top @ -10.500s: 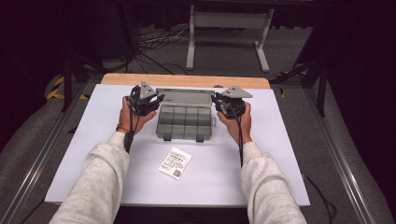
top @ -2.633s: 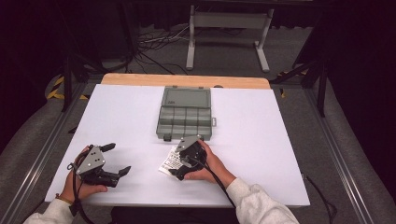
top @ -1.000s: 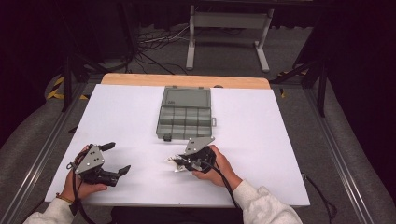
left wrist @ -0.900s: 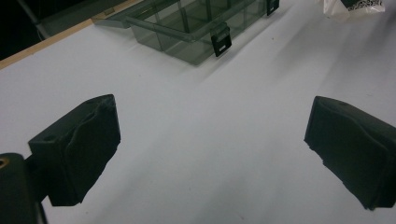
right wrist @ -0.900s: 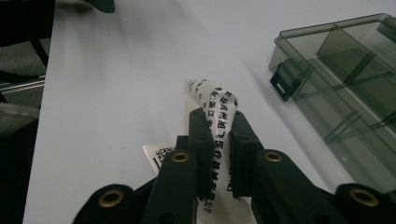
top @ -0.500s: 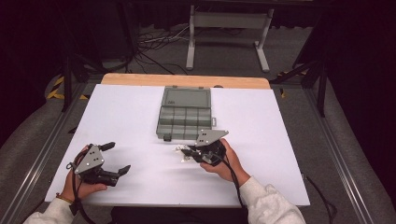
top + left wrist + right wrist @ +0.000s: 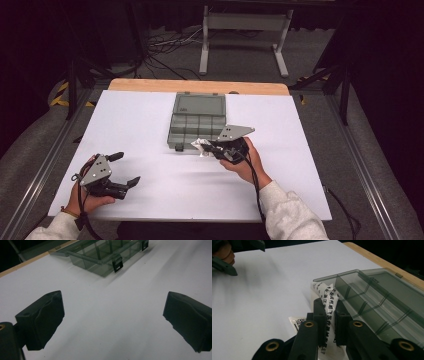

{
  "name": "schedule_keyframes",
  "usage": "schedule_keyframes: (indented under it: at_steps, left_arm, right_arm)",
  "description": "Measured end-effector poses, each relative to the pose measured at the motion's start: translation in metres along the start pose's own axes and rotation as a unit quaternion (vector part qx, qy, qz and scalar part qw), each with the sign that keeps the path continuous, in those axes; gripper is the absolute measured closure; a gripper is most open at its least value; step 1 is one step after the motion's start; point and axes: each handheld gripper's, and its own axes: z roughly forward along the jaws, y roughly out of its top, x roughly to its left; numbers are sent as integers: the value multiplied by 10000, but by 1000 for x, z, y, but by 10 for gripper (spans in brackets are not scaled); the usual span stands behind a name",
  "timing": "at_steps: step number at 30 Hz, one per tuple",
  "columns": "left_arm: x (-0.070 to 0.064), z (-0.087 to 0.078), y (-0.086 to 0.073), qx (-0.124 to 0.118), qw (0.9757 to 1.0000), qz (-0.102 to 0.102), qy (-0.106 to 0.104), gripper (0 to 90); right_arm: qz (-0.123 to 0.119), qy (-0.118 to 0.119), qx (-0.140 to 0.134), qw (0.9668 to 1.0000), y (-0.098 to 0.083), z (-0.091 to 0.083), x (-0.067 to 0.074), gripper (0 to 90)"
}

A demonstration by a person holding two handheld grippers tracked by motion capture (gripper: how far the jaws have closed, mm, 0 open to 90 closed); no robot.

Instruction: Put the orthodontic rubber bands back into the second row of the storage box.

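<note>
Printed bag (image 7: 329, 305) beside organizer box (image 7: 372, 302) corner.

High view overlooks table (image 7: 150, 125); gripper views close, perhaps sharing organizer box (image 7: 197, 122)

- Your left hand (image 7: 87, 192) rests low at the near left of the tabletop (image 7: 150, 130) — its gripper (image 7: 125, 170) has the fingers (image 7: 41, 320) spread wide with nothing between them.
- Your right hand (image 7: 247, 160) is raised near the middle — its gripper (image 7: 207, 146) points left, fingers (image 7: 320, 315) pinched on a printed slip (image 7: 328, 302).
</note>
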Motion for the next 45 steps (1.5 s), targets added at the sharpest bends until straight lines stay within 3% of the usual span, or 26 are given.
schedule_keyframes:
  at_steps: [18,26,41,45]
  left_arm:
    - [0,2,0,16,10000,28,-90,41]
    - [2,5,0,32,9999,34,-134,41]
    - [3,7,0,73,9999,22,-122,41]
    - [3,7,0,86,9999,51,-125,41]
  right_arm:
    - [233,-228,27,9995,16,31,-29,835]
    - [319,-338,298,9985,12,51,-47,834]
    - [518,-378,754,9951,-8,75,-60,831]
    - [476,-352,936,9938,-12,80,-60,830]
